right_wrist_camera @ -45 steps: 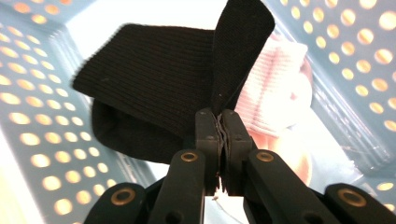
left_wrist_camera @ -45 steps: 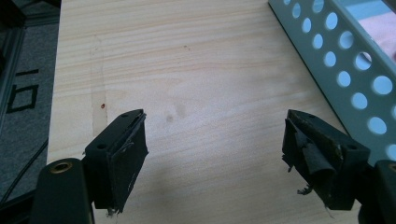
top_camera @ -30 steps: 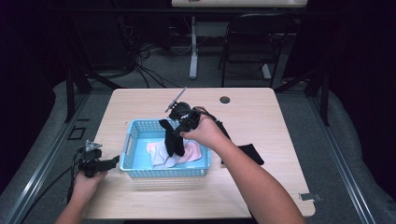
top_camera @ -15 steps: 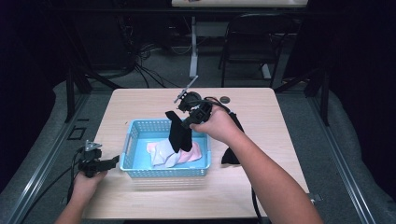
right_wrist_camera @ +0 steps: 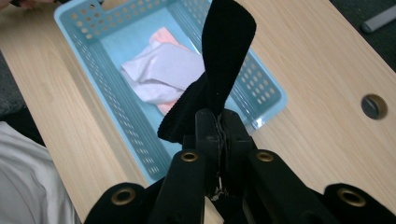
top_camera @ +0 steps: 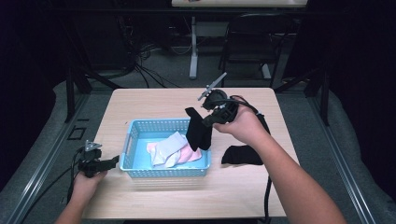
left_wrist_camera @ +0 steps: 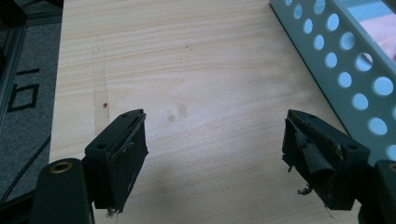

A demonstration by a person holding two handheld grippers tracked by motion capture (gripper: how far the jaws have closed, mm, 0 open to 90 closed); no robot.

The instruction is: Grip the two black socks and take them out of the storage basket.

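No legible text or labels

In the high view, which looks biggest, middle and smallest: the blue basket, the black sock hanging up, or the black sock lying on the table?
1. Basket, clearly the largest.
2. and 3. Hanging sock and table sock look about alike; the hanging one is lifted nearer the camera, so I won't rank them.

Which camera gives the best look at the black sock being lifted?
The right gripper view: the black sock hangs straight from its shut jaws. The high view shows it smaller, dangling above the blue basket.
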